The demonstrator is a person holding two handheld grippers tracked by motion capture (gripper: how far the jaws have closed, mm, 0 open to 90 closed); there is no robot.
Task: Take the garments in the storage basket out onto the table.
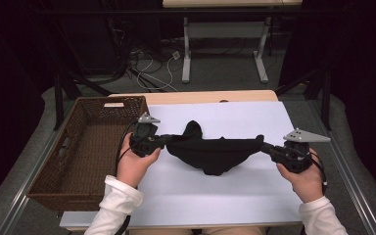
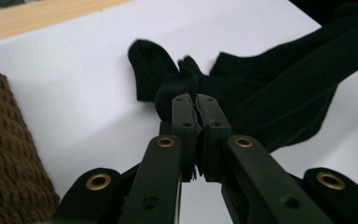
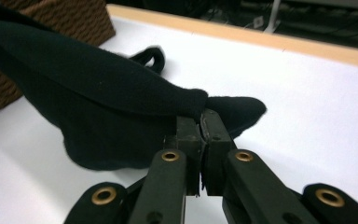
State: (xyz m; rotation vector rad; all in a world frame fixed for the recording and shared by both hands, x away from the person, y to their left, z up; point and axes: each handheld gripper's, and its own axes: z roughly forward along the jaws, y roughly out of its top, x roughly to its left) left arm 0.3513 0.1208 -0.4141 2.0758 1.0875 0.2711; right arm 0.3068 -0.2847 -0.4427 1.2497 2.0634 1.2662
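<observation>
A black cloth (image 1: 210, 152) hangs stretched between both grippers over the white table top (image 1: 215, 196), sagging in the middle. My left gripper (image 1: 168, 140) is shut on the black cloth's left end; in the left gripper view its jaws (image 2: 198, 99) pinch the fabric (image 2: 270, 102) tight. My right gripper (image 1: 264, 145) is shut on the right end. In the right gripper view the jaws (image 3: 200, 116) clamp the cloth (image 3: 98, 107), and a short tip of fabric pokes out past them.
A brown woven basket (image 1: 54, 176) stands at the table's left edge, close to my left hand. The wooden table edge (image 1: 210, 96) runs along the far side. Beyond it are table legs and cables on the floor.
</observation>
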